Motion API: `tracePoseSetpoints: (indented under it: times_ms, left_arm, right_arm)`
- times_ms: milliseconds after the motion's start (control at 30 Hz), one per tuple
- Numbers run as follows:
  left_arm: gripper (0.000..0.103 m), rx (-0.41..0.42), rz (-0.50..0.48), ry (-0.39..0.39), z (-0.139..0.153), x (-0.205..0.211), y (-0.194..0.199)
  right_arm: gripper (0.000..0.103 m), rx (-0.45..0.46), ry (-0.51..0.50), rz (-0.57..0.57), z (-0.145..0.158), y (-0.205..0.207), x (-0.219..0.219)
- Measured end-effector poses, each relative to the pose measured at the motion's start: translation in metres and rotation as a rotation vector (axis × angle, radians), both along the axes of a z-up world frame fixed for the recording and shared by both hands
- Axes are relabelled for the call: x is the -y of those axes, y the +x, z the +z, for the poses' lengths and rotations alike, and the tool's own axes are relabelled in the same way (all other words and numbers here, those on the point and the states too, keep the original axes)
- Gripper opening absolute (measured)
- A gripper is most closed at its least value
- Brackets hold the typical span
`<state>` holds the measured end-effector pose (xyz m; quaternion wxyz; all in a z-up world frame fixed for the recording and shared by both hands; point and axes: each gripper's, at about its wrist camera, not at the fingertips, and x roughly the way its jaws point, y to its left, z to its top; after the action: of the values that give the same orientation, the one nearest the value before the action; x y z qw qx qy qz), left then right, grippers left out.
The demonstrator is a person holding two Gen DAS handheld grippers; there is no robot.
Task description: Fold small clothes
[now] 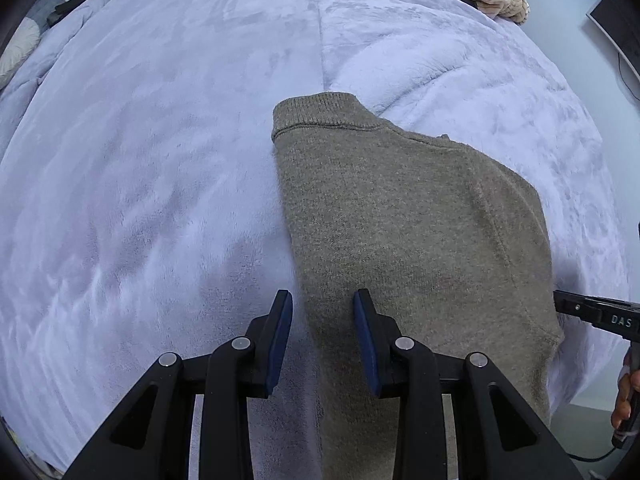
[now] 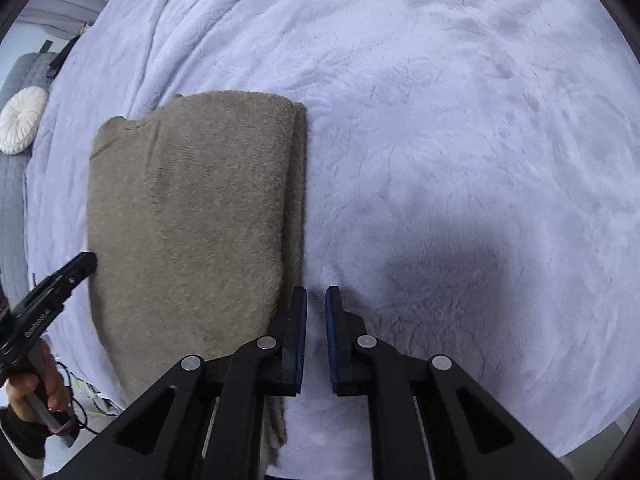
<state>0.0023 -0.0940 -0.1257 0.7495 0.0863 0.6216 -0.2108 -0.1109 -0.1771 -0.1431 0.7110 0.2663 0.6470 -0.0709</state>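
Between the left gripper's point(image 1: 323, 300) half-open jaws sits the near left edge of the grey sweater point(image 1: 408, 240), unpinched; right gripper's point(image 2: 316, 296) jaws nearly together, empty, just beside its right edge. Sweater lies folded on the lilac bed blanket point(image 1: 140, 160).

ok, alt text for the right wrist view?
A grey-brown knit sweater, folded lengthwise, lies flat on a pale lilac plush blanket. The right gripper hovers beside its right edge, jaws nearly shut with nothing between them. The left gripper, in a hand, reaches toward the opposite edge.
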Motion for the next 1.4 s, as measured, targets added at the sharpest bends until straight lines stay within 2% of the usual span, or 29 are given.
tracePoseSetpoints:
  times_ms: [167, 233, 333, 433, 633, 1067, 1133, 1267, 1400]
  left_arm:
    - [0.035, 0.005, -0.002, 0.004, 0.000, 0.000, -0.001]
    - [0.035, 0.003, -0.001, 0.003, 0.001, -0.001, -0.001]
    - [0.035, -0.004, -0.002, -0.006, 0.002, -0.002, -0.002]
    - [0.035, -0.013, -0.001, -0.006, 0.005, -0.004, -0.005]
    - [0.035, -0.035, -0.003, -0.018, 0.013, -0.013, -0.019]
    - [0.035, -0.087, -0.040, -0.026, 0.012, -0.027, -0.041]
    - [0.035, -0.090, -0.044, -0.027, 0.014, -0.028, -0.042]
    - [0.035, -0.104, -0.059, -0.023, 0.014, -0.032, -0.047]
    - [0.035, -0.129, -0.097, -0.031, 0.012, -0.032, -0.055]
  right_arm:
    - [0.010, 0.108, -0.009, 0.106, 0.035, -0.002, -0.035]
    - [0.010, 0.093, -0.032, 0.174, 0.031, 0.002, -0.052]
    - [0.010, 0.007, -0.079, 0.231, 0.006, 0.007, -0.071]
    - [0.010, -0.016, -0.065, 0.218, -0.008, 0.006, -0.068]
    - [0.010, -0.025, -0.073, 0.241, 0.002, 0.004, -0.069]
    - [0.010, -0.035, -0.029, 0.167, 0.012, -0.016, -0.049]
    - [0.013, -0.034, -0.016, 0.164, 0.014, -0.024, -0.049]
    - [0.013, -0.022, 0.041, 0.173, 0.021, -0.029, -0.052]
    - [0.015, -0.024, 0.086, 0.260, 0.022, -0.038, -0.075]
